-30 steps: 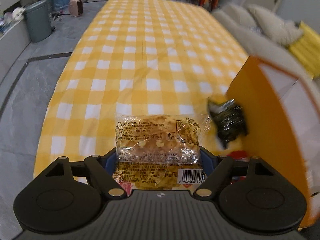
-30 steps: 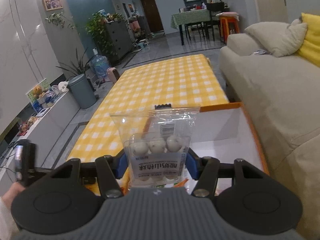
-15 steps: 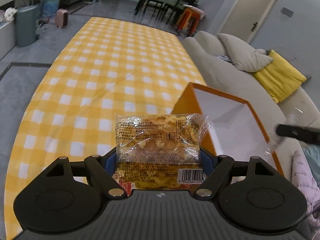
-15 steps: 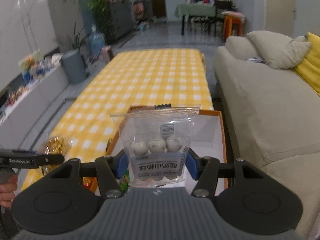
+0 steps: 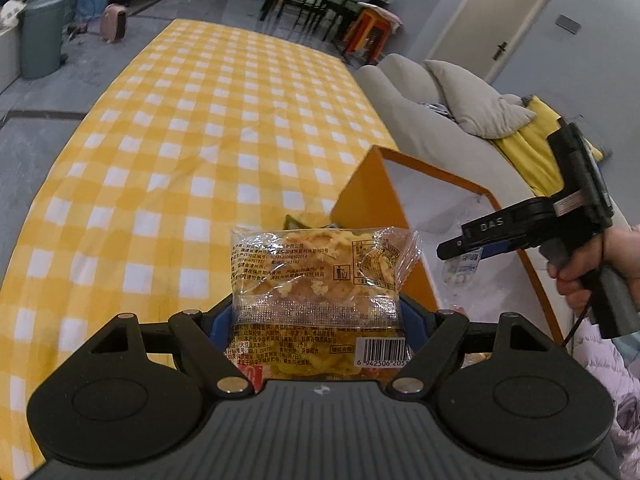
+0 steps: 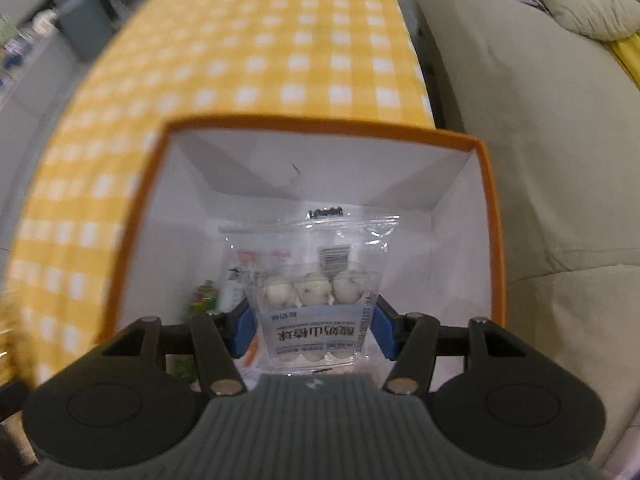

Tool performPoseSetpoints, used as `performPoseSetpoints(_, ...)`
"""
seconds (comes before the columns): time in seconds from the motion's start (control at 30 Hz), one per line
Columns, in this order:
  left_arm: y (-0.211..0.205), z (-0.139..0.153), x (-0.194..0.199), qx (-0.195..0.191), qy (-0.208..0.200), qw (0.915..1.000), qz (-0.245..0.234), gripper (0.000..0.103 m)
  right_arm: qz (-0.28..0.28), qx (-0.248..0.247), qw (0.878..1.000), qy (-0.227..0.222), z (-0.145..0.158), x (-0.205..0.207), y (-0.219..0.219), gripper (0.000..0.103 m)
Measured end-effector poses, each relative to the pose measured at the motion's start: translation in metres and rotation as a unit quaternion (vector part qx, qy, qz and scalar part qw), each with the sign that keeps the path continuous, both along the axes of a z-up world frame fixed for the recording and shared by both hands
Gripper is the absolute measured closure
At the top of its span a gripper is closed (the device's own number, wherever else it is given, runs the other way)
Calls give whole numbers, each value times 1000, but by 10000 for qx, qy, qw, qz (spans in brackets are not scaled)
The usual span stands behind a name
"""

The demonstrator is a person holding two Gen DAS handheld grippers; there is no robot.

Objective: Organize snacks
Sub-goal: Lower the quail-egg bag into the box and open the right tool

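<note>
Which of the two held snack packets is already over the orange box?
The clear packet of white balls in the right gripper is over the orange box. The yellow snack packet is beside it.

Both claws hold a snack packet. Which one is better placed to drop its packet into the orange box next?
Right. The right claw holds its packet of white balls over the open orange box. The left claw holds its yellow snack packet outside the box's left wall.
</note>
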State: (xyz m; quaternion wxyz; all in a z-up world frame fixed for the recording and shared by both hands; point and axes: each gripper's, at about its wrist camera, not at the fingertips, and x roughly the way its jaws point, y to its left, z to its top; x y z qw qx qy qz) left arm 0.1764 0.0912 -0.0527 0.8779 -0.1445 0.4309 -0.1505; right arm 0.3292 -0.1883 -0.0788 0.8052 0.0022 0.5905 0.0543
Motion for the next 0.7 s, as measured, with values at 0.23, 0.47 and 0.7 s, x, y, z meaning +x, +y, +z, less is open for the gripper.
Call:
performPoseSetpoints(0.23, 10, -5, 6, -148, 161, 9998, 6, 11, -367, -292, 9975, 532, -46, 22, 2, 46)
performPoseSetpoints(0.47, 10, -8, 8, -116, 202, 9997, 33, 11, -556, -97, 9943, 908, -69, 22, -2, 46)
performPoseSetpoints(0.7, 7, -7, 7, -55, 184, 9998, -23, 11, -751, 148, 9928, 919, -74, 18, -13, 43)
